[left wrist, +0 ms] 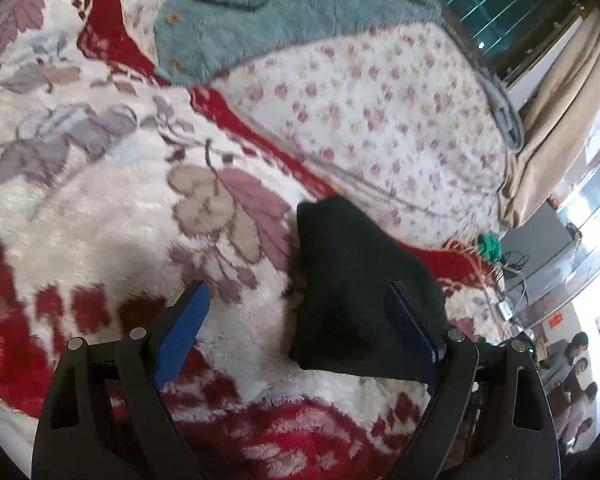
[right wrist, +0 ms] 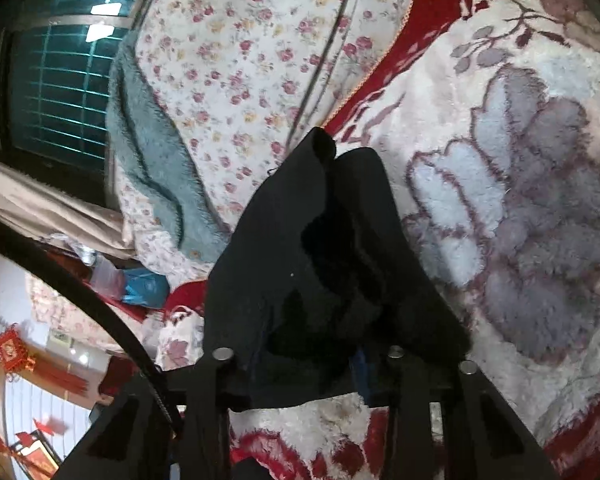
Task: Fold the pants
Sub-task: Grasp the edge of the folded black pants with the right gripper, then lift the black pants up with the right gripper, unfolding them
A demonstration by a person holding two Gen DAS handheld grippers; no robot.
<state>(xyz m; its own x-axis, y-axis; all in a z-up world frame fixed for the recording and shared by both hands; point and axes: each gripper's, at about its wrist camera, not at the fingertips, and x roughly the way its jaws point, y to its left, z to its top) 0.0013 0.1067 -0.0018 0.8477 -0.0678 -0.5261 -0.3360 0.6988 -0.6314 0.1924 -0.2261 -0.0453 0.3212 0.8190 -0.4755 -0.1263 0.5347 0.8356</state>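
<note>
The black pants (left wrist: 352, 280) lie as a folded dark bundle on a fluffy red and white floral blanket (left wrist: 112, 216). My left gripper (left wrist: 296, 288) is open, its blue pads (left wrist: 184, 332) wide apart. The bundle's left part lies between the fingers, up against the right one, and the pads do not press on it. In the right wrist view the pants (right wrist: 320, 240) bunch up over my right gripper (right wrist: 312, 344) and hide its fingertips. The cloth is gathered between the fingers and rises from them, so it looks shut on the pants.
A teal fleece garment (left wrist: 268, 20) lies at the far side on a small-flowered quilt (left wrist: 380, 108). A beige curtain (left wrist: 560, 128) and a barred window (right wrist: 60, 88) lie beyond the bed. People stand in the room at the right (left wrist: 576, 372).
</note>
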